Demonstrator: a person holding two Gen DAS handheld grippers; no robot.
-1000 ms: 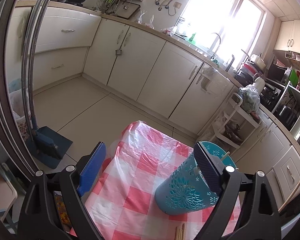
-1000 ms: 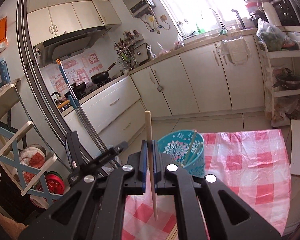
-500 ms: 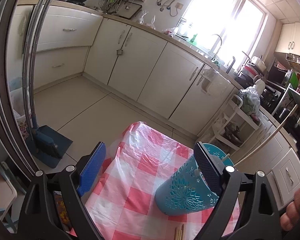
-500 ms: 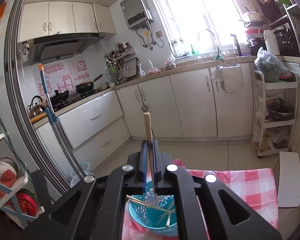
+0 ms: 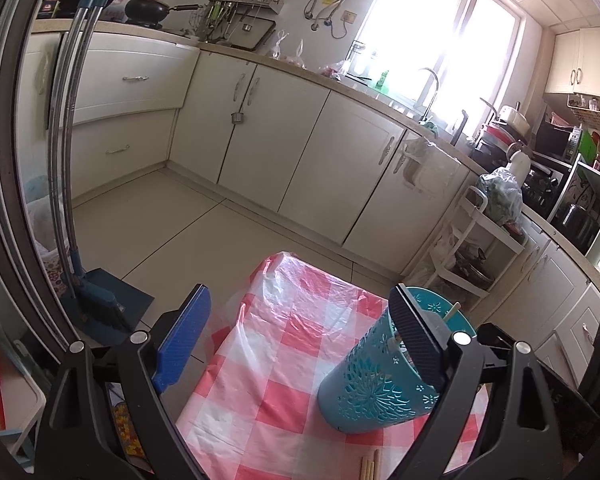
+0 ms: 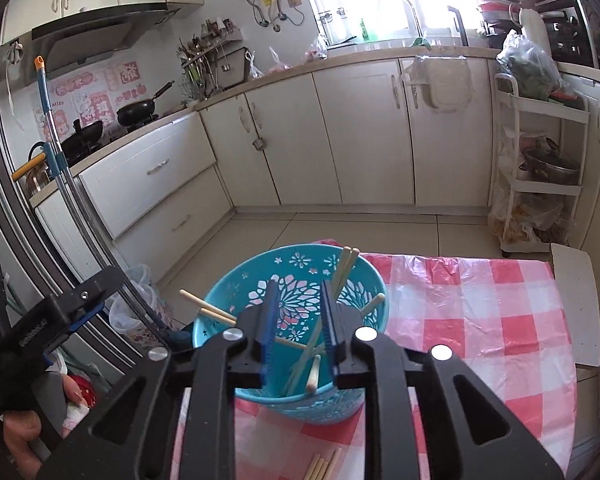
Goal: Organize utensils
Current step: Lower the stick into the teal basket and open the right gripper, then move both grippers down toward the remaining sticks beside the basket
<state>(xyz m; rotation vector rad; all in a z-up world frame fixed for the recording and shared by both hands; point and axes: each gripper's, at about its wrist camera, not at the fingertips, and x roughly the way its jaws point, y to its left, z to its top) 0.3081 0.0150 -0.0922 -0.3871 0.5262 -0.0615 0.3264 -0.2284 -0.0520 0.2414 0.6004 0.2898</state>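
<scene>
- The right gripper [image 6: 298, 326] is seen poised directly above the mouth of the perforated turquoise plastic utensil holder [image 6: 290, 300]; its blue-padded fingers are parted by a narrow gap and nothing is pinched between them.
- Several pale wooden chopsticks [image 6: 342, 276] are seen standing and leaning inside the holder, and one [image 6: 313, 374] lies just below the gap between the fingers, so a deposit step is judged to be at its end.
- The left gripper [image 5: 300, 344] is spread wide and empty, low over the table; its right finger is seen in front of the holder's rim, though contact cannot be told.
- In the left wrist view the holder [image 5: 374, 376] is seen upright on the pink-and-white checked plastic tablecloth [image 5: 284, 364], slightly right of the left gripper's centre.
- A small bundle of loose wooden chopsticks [image 6: 324, 466] is seen lying flat on the cloth, at the near edge, just in front of the holder and below the right gripper; the same sticks [image 5: 370, 468] show at the bottom of the left wrist view.
- The task is judged part done: some chopsticks are in the holder, others are not yet collected.
- The next move is judged to call for the right gripper to be lifted clear of the holder, lowered to the loose bundle, and closed on a single stick with the fingers aligned across its length.
</scene>
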